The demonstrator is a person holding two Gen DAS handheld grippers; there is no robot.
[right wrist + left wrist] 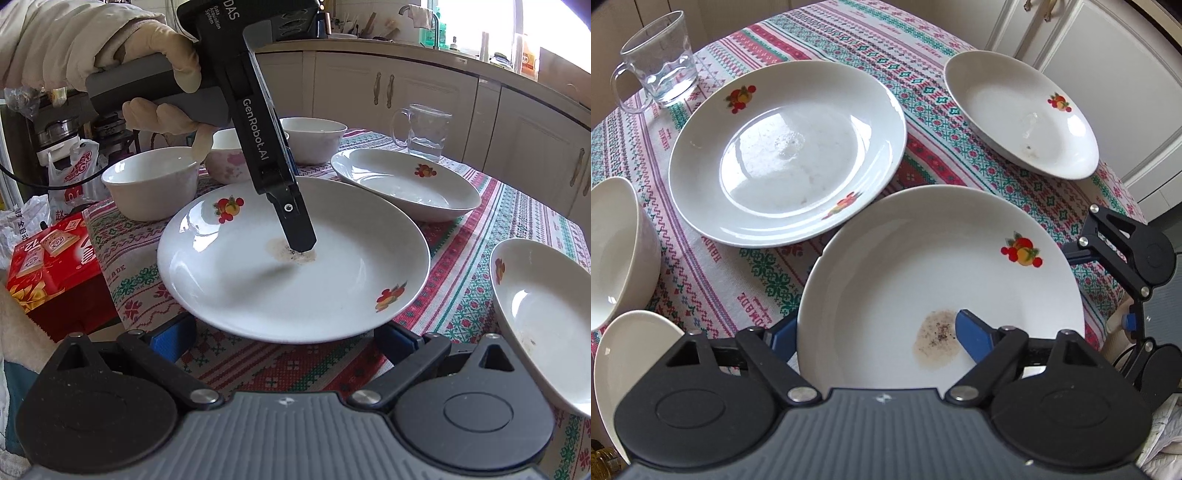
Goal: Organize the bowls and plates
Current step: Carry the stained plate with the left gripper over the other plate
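your left gripper (301, 242), marked "genrobot.ai", clamps the stained plate's (332, 295) rim; right gripper (288, 345) gapes empty beneath it; glass mug (424, 133), bowls (151, 181) behind.

The left gripper (875, 336) points steeply down, its two blue fingers (973, 339) squeezed on something. A gloved hand (162, 77) holds its handle. The right gripper (284, 339) tilts down, fingers wide apart.
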